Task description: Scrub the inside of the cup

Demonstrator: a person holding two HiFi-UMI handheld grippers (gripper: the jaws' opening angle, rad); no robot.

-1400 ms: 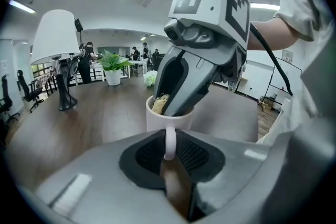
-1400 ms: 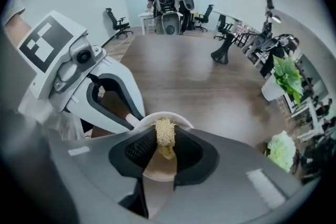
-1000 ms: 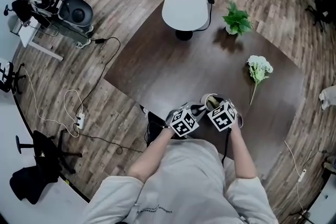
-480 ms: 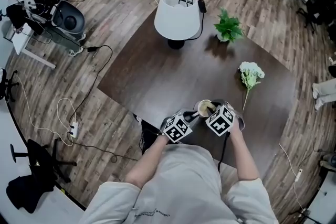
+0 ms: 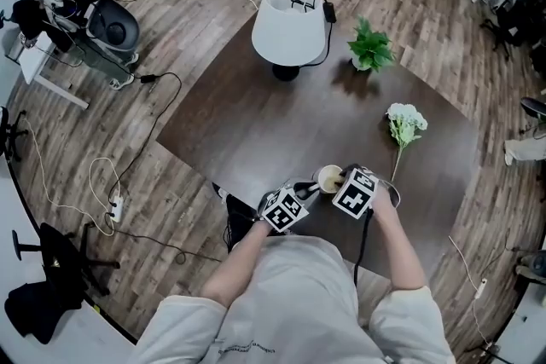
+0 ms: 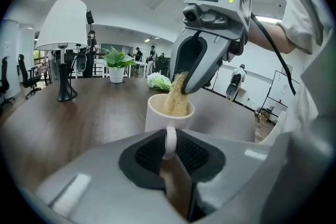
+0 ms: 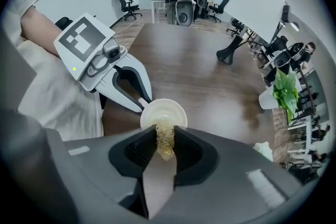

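Two tongs are meeting at the cup (image 5: 329, 178), which is standing upright on the dark tabletop (image 5: 256, 124), with the tabletop's edge running just behind the cup on your side. Your left tongs (image 6: 169, 144) are coming at the cup from its left, and their jaws are pressing together on the cup's white handle (image 6: 169, 136), which is pointing back toward you. Your right tongs (image 7: 165, 139) are hanging directly over the cup's mouth, tilting down into it. Their jaws are pinching a tan, fibrous scrubber (image 6: 177, 96), and its lower end is reaching down past the cup's rim into the pale interior. Whether the scrubber is touching the bottom of the cup is not showing.

Far beyond the cup a white-shaded lamp (image 5: 288, 21) is standing on the tabletop. A small potted plant (image 5: 370, 49) is sitting beyond the cup and slightly to its right. A bunch of white flowers (image 5: 405, 119) is lying on its side to the cup's right, well apart from it.
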